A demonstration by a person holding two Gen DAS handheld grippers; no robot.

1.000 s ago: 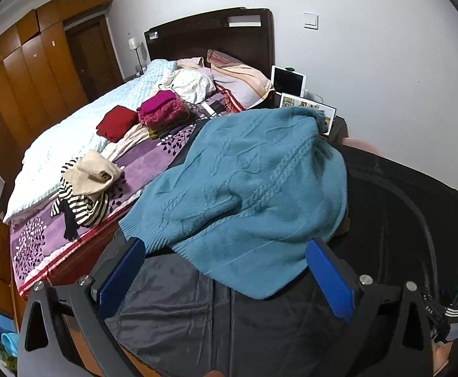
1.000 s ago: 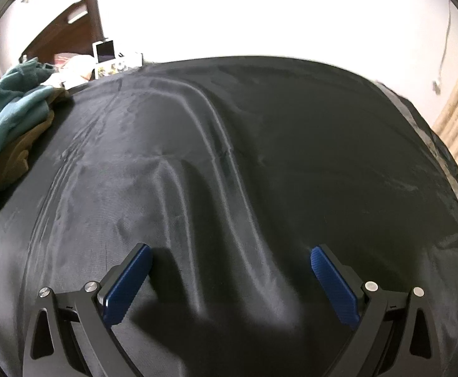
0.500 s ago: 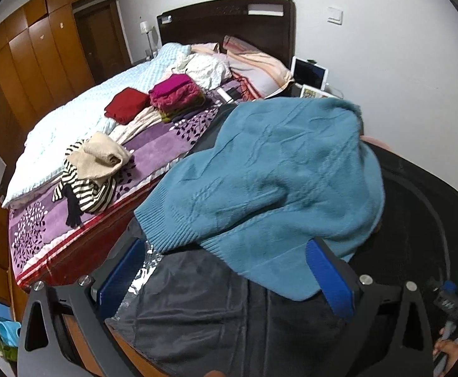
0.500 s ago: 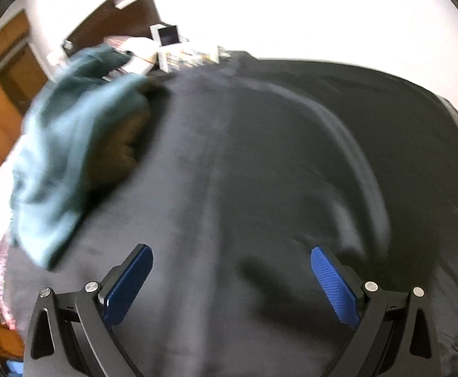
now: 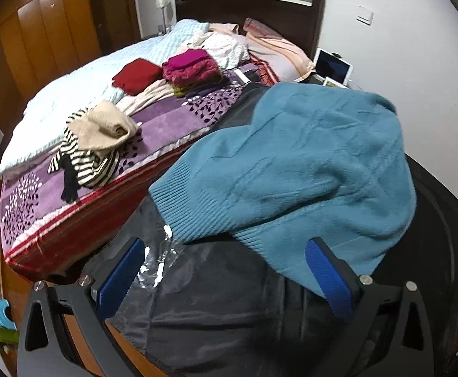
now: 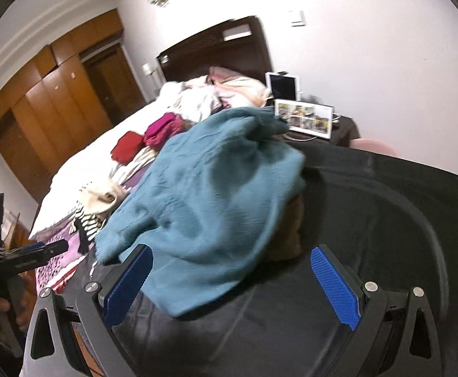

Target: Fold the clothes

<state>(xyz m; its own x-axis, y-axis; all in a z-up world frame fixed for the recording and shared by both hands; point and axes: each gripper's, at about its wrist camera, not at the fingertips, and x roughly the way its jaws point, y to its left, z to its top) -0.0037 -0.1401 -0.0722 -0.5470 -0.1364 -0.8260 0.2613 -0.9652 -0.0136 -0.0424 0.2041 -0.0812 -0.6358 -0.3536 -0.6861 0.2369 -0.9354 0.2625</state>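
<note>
Hovering in the left wrist view, the left tool (image 5: 225, 279) gapes wide, empty, just short of the teal sweater (image 5: 294, 172) heaped on the dark-covered desk (image 5: 229, 320). Right wrist view: right tool (image 6: 232, 286) likewise spread, empty. Soft, floppy knit; I'd pinch its near ribbed hem (image 6: 109, 245).

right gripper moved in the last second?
Yes. The right gripper swung left: the headboard, earlier at the view's far left edge, now sits mid-frame, and the teal sweater lies ahead.
</note>
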